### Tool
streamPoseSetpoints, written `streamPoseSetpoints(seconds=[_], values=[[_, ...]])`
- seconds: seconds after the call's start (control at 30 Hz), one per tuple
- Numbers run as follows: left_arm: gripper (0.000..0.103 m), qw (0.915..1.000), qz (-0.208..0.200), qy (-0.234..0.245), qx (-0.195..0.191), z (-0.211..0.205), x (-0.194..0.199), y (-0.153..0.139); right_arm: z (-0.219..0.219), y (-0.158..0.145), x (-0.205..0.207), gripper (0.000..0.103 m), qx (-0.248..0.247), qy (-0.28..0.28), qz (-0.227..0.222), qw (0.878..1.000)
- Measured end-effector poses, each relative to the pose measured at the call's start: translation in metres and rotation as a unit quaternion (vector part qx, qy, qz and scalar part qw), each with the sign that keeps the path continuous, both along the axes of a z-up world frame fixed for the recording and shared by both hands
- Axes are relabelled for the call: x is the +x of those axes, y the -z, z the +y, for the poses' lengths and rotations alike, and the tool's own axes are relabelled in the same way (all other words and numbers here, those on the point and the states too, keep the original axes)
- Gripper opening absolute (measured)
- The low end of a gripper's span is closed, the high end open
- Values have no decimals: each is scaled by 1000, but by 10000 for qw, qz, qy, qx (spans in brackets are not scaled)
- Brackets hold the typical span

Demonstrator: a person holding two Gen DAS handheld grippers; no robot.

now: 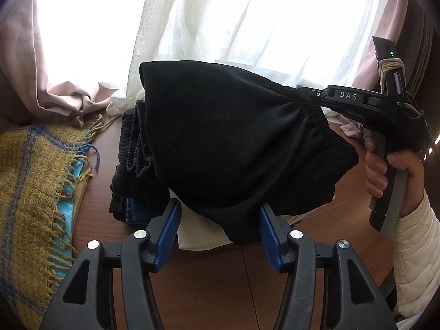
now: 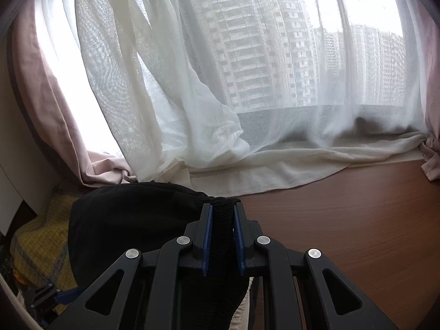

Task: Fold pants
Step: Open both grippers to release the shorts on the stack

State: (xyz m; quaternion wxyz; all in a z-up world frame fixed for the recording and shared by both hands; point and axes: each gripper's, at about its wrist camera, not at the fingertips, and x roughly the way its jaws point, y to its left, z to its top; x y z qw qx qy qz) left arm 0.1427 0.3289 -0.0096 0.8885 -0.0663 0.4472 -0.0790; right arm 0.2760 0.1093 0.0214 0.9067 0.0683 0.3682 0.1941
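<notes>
Between the apart jaws of the left gripper (image 1: 220, 232), the hanging black pants (image 1: 231, 143) are unpinched above a clothes stack (image 1: 132, 165); they may sag onto it.

Near the table (image 2: 357, 220), the right gripper (image 2: 222, 236) is clamped on the waistband alone; slippage would drop the pants.

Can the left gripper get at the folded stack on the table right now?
Probably not directly. The black pants, pinched at the waistband by the right gripper, hang in front of the left gripper, whose jaws stand open, and cover most of the folded stack.
</notes>
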Motion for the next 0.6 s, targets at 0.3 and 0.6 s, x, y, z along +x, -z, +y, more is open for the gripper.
streamPoseSetpoints(seconds=[0.3,0.6], values=[[61,9989,-243,-301,265,11,-34,-14,-8,-8,-36,47,-351,642,-115,9973],[61,9950,-886,-337,300,2,-54,-20,-9,-17,-117,52,-175,185,-679,9974]])
